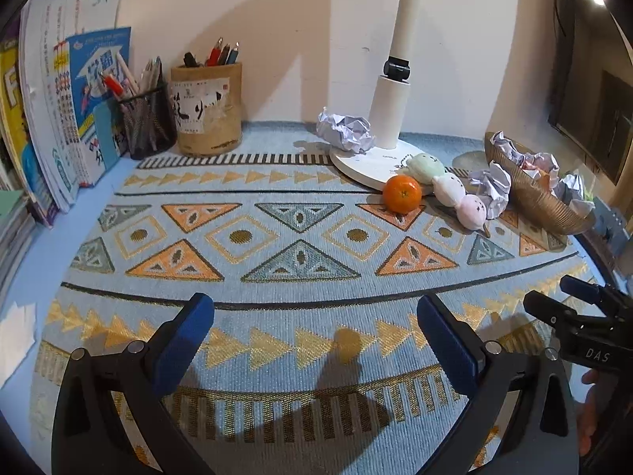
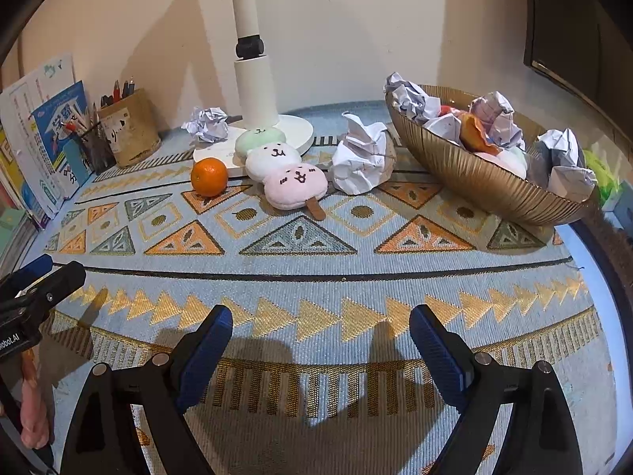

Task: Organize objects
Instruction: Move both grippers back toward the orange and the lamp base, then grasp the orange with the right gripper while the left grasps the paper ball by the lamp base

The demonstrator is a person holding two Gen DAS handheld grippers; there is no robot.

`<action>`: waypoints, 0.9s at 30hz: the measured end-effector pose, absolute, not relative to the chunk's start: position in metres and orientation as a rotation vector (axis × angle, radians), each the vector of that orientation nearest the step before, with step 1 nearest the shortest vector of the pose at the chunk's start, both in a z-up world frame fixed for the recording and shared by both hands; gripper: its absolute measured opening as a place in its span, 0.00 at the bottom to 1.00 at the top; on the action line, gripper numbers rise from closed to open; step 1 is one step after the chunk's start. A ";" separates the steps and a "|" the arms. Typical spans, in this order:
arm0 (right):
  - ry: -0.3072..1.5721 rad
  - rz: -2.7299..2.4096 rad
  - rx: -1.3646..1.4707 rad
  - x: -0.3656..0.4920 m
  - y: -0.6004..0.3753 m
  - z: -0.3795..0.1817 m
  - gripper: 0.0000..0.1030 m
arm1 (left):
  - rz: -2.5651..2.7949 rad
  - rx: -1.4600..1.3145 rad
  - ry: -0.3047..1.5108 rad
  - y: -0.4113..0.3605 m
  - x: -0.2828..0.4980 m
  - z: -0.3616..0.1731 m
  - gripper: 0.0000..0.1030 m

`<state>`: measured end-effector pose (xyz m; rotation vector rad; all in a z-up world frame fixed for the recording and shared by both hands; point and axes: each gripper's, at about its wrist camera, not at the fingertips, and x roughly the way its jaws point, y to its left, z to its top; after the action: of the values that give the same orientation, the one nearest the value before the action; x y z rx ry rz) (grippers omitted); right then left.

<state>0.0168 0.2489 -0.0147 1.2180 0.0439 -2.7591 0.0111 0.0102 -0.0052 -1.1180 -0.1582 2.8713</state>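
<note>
- A round orange tangerine (image 2: 209,177) sits on the patterned blue, orange and gold woven mat (image 2: 316,269), just beside a plush skewer of three soft dumplings, green, white and pink (image 2: 283,168), whose green end lies against the white round lamp base (image 2: 294,134).
- One crumpled white paper ball (image 2: 360,160) lies between the plush and the ribbed golden oval bowl (image 2: 467,174); another (image 2: 207,123) rests on the lamp base near the cream wall.
- I see my left gripper (image 1: 316,340) and right gripper (image 2: 320,352) both spread wide with nothing between the blue pads, low over the mat's near edge and well apart from the fruit.
- The right wrist view shows me the bowl's contents: crumpled paper, something orange and pale soft shapes that I cannot identify. The left wrist view sees little past the bowl's rim.
- The left wrist view gives me the clearer look at the brown cylindrical pen holder (image 1: 207,109), the black mesh pen cup (image 1: 148,122) and the leaning stack of books (image 1: 75,111) in the far left corner.
- The white lamp post (image 1: 403,39) is cut off at the top in both views; dark furniture at the right edge is too dim for me to make out.
</note>
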 end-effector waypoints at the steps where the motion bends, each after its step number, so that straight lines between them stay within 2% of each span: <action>1: 0.046 -2.762 1.214 0.017 0.248 -0.014 0.87 | 2.862 -1.129 -0.183 0.008 0.010 -0.006 0.99; 4: 0.012 -2.705 1.221 0.012 0.245 -0.011 0.88 | 2.793 -1.209 -0.270 0.001 -0.002 -0.004 0.99; 6: -0.089 -2.594 1.262 -0.001 0.239 -0.010 0.87 | 2.747 -1.225 -0.318 -0.005 -0.020 0.010 0.99; 8: -0.185 -2.496 1.279 -0.021 0.228 -0.005 0.87 | 2.756 -1.172 -0.280 -0.007 -0.043 0.030 0.99; 13: -0.249 -2.441 1.285 -0.069 0.189 -0.003 0.87 | 2.716 -1.138 -0.166 -0.003 -0.115 0.041 0.99; 15: -0.253 -2.447 1.321 -0.086 0.174 -0.012 0.85 | 2.722 -1.142 -0.099 0.001 -0.143 0.033 0.99; 17: -0.262 -2.444 1.362 -0.101 0.165 -0.023 0.76 | 2.691 -1.150 -0.106 0.004 -0.164 0.025 0.99; 24: -0.211 -2.545 1.327 -0.124 0.145 -0.025 0.75 | 2.646 -1.149 -0.094 0.024 -0.214 0.005 0.99; 27: -0.174 -2.583 1.312 -0.127 0.139 -0.027 0.64 | 2.662 -1.143 -0.123 0.027 -0.227 0.002 0.97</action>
<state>-0.1267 0.1390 -0.0268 1.3125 -0.1741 -2.5826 -0.2265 0.0274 0.0016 -1.1428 -0.1231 2.6615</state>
